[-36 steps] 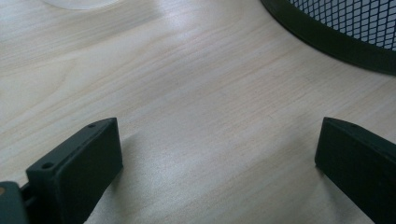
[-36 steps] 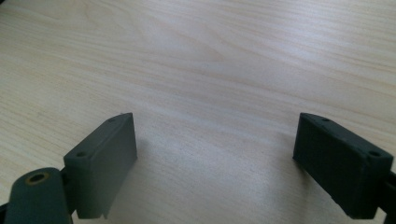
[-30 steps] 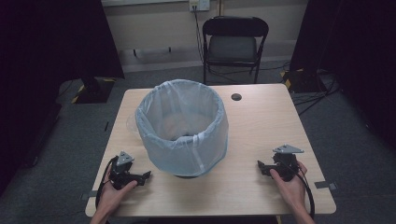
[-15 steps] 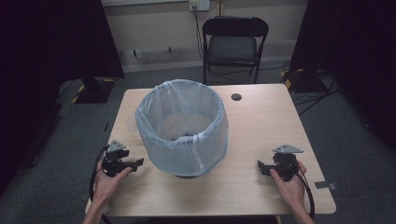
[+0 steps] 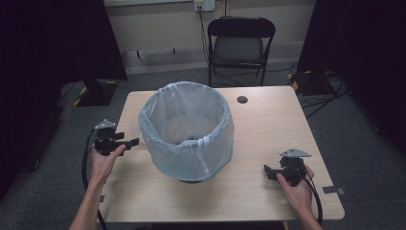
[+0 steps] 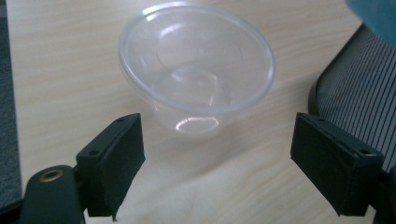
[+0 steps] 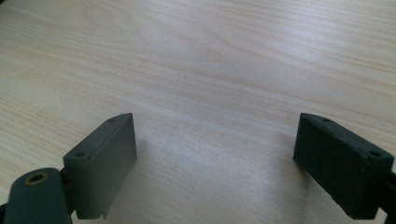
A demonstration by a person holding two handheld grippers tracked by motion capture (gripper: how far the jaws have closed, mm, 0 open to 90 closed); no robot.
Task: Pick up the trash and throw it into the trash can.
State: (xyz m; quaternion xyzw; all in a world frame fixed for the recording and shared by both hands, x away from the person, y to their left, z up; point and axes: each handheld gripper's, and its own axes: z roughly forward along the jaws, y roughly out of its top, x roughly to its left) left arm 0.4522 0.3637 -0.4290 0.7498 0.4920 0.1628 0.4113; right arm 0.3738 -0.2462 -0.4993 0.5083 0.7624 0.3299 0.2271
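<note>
Wooden bench (image 5: 268,124), mid-frame. Clear plastic bowl (image 6: 196,70): upper centre of left gripper view, upright, beside lined bin (image 5: 186,129); light, thin, slippery; grip rim. Left tool (image 6: 219,163) wide, empty.

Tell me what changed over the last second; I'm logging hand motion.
The left gripper moved away from the person along the table's left edge, and now faces a clear plastic bowl, jaws open, holding nothing. The right gripper, the lined bin and the table stayed put.
</note>
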